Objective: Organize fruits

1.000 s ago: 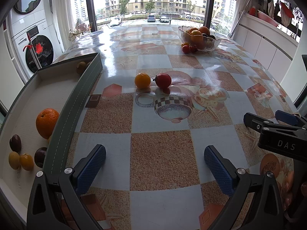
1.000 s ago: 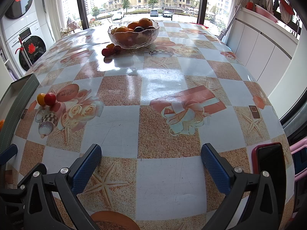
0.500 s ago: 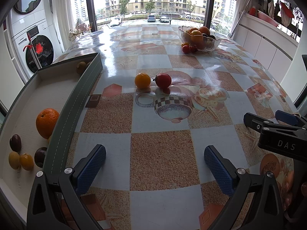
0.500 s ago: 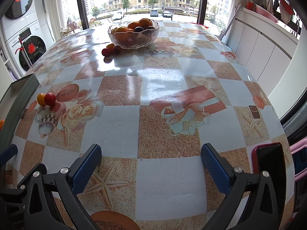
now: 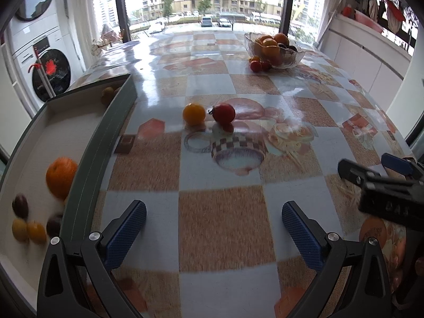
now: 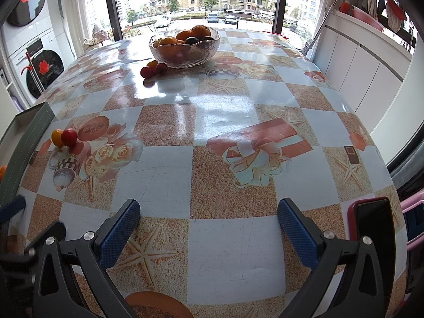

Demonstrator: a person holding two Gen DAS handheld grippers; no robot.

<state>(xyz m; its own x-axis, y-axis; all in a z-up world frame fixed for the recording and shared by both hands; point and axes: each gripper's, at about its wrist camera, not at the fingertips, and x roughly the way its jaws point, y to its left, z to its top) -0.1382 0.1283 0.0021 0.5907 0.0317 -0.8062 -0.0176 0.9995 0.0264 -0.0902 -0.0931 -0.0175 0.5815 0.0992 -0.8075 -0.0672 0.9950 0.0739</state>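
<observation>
Glossy checked tablecloth (image 6: 217,122) lies bare between both grippers and the loose fruit, so there is ample room to travel. The left gripper (image 5: 212,225) and right gripper (image 6: 209,222) both gape wide and hold nothing; likely next is the yellow tomato (image 5: 194,113), just beside the red tomato (image 5: 224,113). Straddle one fruit only, then lift it clear over the tray (image 5: 111,129) wall at left.
</observation>
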